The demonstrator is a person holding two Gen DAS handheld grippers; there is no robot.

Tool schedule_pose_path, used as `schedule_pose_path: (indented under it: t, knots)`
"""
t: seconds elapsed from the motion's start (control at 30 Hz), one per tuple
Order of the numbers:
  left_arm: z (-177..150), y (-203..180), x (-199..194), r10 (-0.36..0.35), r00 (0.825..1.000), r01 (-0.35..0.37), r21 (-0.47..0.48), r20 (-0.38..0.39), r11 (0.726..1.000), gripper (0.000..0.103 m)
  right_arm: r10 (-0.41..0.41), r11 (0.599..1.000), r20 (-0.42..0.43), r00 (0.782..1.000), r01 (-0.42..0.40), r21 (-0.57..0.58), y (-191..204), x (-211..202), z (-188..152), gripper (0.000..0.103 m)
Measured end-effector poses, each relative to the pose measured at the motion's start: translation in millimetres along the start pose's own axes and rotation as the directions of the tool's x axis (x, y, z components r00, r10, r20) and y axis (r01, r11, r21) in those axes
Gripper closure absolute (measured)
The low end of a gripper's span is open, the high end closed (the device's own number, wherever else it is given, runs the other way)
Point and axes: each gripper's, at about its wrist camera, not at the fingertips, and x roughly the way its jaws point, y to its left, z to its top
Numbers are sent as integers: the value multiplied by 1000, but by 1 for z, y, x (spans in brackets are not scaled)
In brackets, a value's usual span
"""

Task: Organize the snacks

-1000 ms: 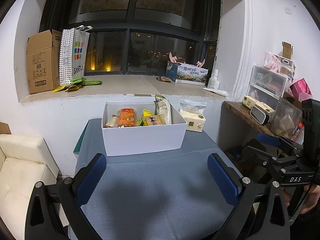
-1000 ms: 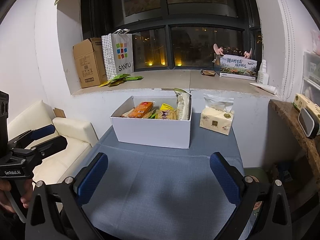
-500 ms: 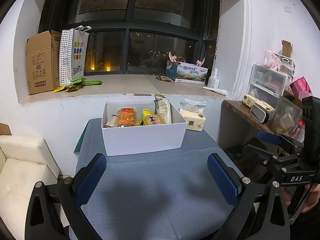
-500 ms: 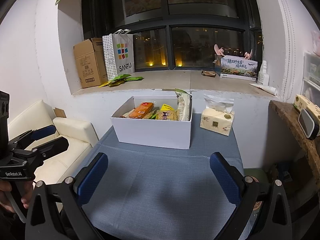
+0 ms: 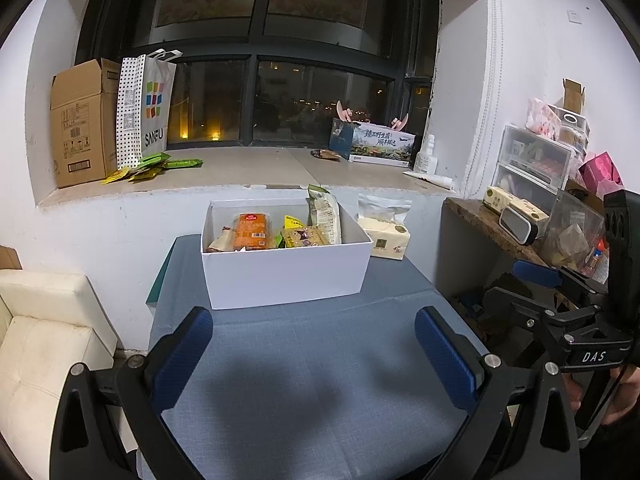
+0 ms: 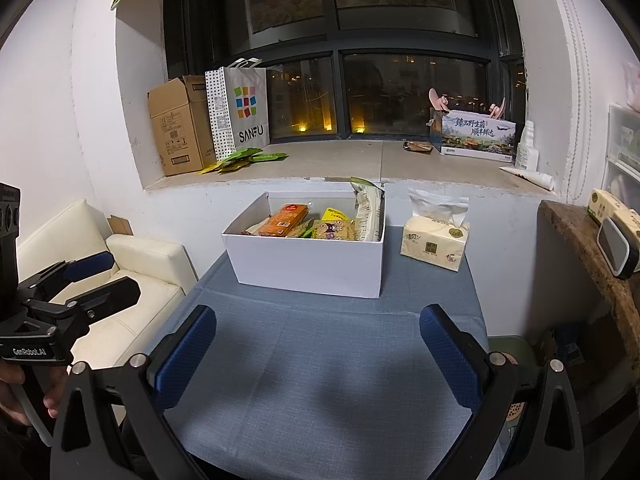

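A white open box (image 5: 284,272) (image 6: 308,266) stands at the far end of a blue-clothed table (image 5: 320,380) (image 6: 320,380). It holds several snack packs: an orange pack (image 5: 250,232) (image 6: 286,220), a yellow pack (image 5: 304,236) (image 6: 334,230) and a tall pale bag (image 5: 326,218) (image 6: 368,212) leaning at its right wall. My left gripper (image 5: 314,358) is open and empty, held well short of the box. My right gripper (image 6: 318,356) is open and empty, likewise short of the box.
A tissue pack (image 5: 386,236) (image 6: 436,242) sits right of the box. Green snack packs (image 5: 148,168) (image 6: 244,158), a cardboard box (image 5: 82,124), a paper bag (image 5: 144,104) and a printed carton (image 6: 476,132) lie on the window sill. A cream sofa (image 6: 132,264) is left, a cluttered shelf (image 5: 532,216) right.
Both grippers have barely shifted; the views are nearly the same. Nothing was taken hold of or let go.
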Motion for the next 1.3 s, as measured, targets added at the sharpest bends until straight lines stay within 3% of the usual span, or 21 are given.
schedule_pose_path:
  t: [1.3]
  knots:
    - [-1, 4, -5, 10, 1000, -10, -10, 8, 1000, 0, 18, 1000, -2, 1000, -18, -26, 5, 1, -2, 0]
